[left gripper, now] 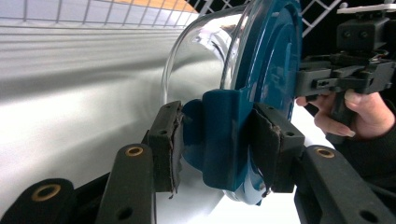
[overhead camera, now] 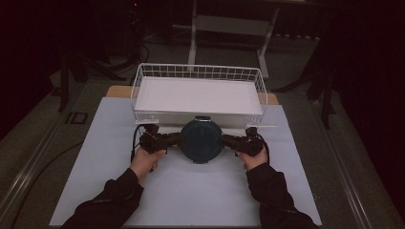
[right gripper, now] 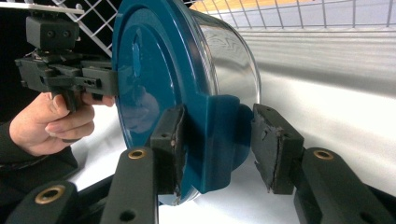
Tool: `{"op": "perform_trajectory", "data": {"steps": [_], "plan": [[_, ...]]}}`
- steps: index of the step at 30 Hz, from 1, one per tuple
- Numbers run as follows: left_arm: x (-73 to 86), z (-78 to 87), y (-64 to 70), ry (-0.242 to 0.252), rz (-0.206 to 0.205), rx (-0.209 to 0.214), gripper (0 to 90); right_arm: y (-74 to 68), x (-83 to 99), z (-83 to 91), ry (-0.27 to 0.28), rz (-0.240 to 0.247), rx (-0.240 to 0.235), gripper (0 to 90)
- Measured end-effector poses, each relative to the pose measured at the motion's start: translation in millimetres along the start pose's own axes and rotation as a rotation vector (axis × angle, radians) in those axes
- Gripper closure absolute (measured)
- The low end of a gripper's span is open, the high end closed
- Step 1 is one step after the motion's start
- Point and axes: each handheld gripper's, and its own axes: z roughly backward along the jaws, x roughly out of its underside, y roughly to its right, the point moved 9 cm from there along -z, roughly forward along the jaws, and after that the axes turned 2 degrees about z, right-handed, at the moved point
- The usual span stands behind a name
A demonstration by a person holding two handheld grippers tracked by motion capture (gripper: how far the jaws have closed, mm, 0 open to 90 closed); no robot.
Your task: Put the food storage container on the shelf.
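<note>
While seemingly clamped, one lidded container (overhead camera: 201, 139) between two claws.

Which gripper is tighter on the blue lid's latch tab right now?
Left. The left gripper has both jaws pressed on its latch tab of the blue lid. The right gripper straddles the opposite tab, one jaw touching, the other apart.

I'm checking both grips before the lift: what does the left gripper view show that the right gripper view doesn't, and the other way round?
Left gripper view: the left gripper with both pads pressed on a blue lid tab.

Right gripper view: the right gripper with its left pad on the opposite tab, while a gap remains at the other pad.

Both: the glass container with its blue lid, the wire basket and the opposite hand.
</note>
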Motion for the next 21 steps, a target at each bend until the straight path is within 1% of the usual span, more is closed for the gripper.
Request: {"op": "perform_trajectory", "data": {"steps": [1, 2, 3, 5, 6, 7, 9, 10, 12, 16, 17, 18, 19, 21], "plan": [[0.4, -2.0, -3.7, -0.003, -0.004, -0.011, 55.3, 1.6, 0.4, -1.4, -0.001, -0.002, 0.002, 55.9], [0.4, -2.0, -3.7, -0.003, -0.004, -0.011, 55.3, 3.2, 1.1, -2.7, -0.002, -0.005, 0.004, 55.8], [0.3, -3.0, -6.5, -0.004, -0.013, -0.024, 55.3, 3.2, 1.1, -2.7, -0.002, -0.005, 0.004, 55.8], [2.1, -5.7, -9.8, -0.009, 0.007, -0.034, 55.2, 7.9, 3.1, -7.3, -0.006, 0.004, 0.014, 55.9], [2.0, -6.1, -10.2, -0.005, 0.016, -0.028, 55.2, 7.9, 3.1, -7.3, -0.006, 0.004, 0.014, 55.9], [1.0, -6.7, -11.1, 0.0, 0.015, -0.025, 55.3, 9.7, 2.7, -8.0, -0.001, -0.011, 0.003, 55.9], [0.3, -7.2, -10.6, 0.004, 0.02, -0.026, 55.2, 10.8, 2.2, -7.9, -0.003, -0.015, -0.001, 55.9], [-1.0, -7.9, -12.0, 0.016, 0.024, -0.023, 55.2, 11.5, 1.8, -8.0, -0.003, -0.02, -0.004, 55.8], [-1.1, -8.1, -12.4, 0.025, 0.029, -0.021, 55.1, 11.8, 1.1, -8.2, -0.002, -0.028, -0.009, 55.5], [-0.7, -8.8, -13.7, 0.036, 0.038, -0.015, 54.6, 14.0, 1.7, -9.6, 0.002, -0.029, -0.01, 54.0], [-0.9, -10.3, -15.7, 0.047, 0.057, -0.012, 54.5, 15.6, 3.5, -10.8, 0.0, -0.014, 0.017, 53.2], [-0.9, -10.3, -15.7, 0.047, 0.057, -0.012, 54.2, 15.6, 3.5, -10.8, 0.0, -0.014, 0.017, 53.2], [-1.3, -11.7, -17.8, 0.053, 0.079, -0.005, 53.8, 16.0, 3.1, -11.1, 0.007, -0.006, 0.034, 52.5], [-1.3, -12.0, -18.2, 0.058, 0.076, -0.004, 52.9, 16.5, 2.4, -11.2, 0.012, 0.017, 0.05, 51.8]]}}
